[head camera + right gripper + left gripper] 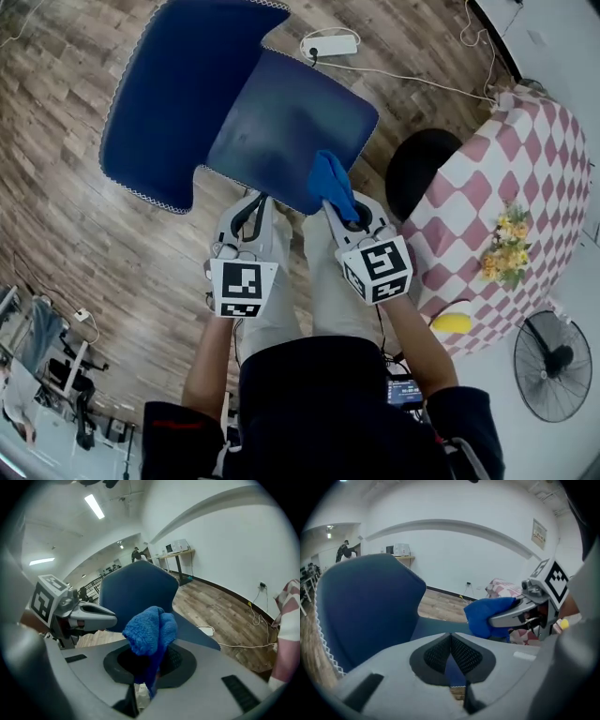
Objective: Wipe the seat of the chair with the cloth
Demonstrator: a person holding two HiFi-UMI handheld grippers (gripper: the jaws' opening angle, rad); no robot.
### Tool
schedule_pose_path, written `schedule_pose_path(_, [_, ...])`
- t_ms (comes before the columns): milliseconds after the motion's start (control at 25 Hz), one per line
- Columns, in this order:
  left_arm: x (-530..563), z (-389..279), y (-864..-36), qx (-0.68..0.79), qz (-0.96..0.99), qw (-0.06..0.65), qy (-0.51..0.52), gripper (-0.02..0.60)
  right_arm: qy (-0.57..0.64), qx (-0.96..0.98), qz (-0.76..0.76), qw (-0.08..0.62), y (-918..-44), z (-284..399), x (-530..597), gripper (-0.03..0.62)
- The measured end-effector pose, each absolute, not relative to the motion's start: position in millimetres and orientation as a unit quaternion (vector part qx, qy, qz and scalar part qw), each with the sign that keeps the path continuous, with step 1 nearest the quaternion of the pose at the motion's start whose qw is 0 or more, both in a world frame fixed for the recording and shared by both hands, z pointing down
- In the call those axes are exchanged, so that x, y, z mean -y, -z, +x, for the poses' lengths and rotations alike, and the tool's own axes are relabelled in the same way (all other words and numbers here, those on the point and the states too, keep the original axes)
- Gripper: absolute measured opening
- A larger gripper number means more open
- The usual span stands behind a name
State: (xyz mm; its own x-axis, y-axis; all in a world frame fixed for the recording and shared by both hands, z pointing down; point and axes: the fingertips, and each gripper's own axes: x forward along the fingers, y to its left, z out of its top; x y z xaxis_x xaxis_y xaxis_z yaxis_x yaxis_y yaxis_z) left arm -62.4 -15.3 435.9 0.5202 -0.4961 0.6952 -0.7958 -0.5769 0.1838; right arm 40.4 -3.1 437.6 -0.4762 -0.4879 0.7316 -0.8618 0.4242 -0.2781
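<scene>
A blue chair stands in front of me, with its seat (291,122) toward me and its back (178,94) to the far left. My right gripper (339,208) is shut on a bunched blue cloth (333,185), which hangs over the seat's near edge. In the right gripper view the cloth (150,630) bulges up out of the jaws of the right gripper (152,654). My left gripper (255,202) is just off the seat's near edge, shut and empty. In the left gripper view the pads of the left gripper (451,641) meet, and beyond them are the chair back (365,606) and the cloth (487,613).
A table (525,187) with a pink and white checked cover stands to the right, with flowers (506,248) and a yellow object (452,323) on it. A black round stool (422,169) sits between chair and table. A power strip (330,45) and cable lie on the wood floor. A fan (555,366) stands at the lower right.
</scene>
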Motion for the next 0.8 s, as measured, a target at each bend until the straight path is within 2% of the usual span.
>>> schedule_pose_path(200, [6.8,-59.6,-486.5,0.374,0.83,0.276,-0.308,0.017,-0.333,0.794,0.4,0.313,-487.8,24.8,-17.2,0.038])
schedule_pose_path(560, [-36.0,-58.5,-574.8,0.364,0.807,0.329,-0.33,0.017,-0.362,0.773,0.412,0.32,-562.8,24.8,-24.2,0.038])
schedule_pose_path(800, [-39.8,-55.0,-632.2,0.344,0.807,0.333,-0.346,0.017,-0.368,0.765,0.413,0.33,-601.4,30.6,-27.2,0.038])
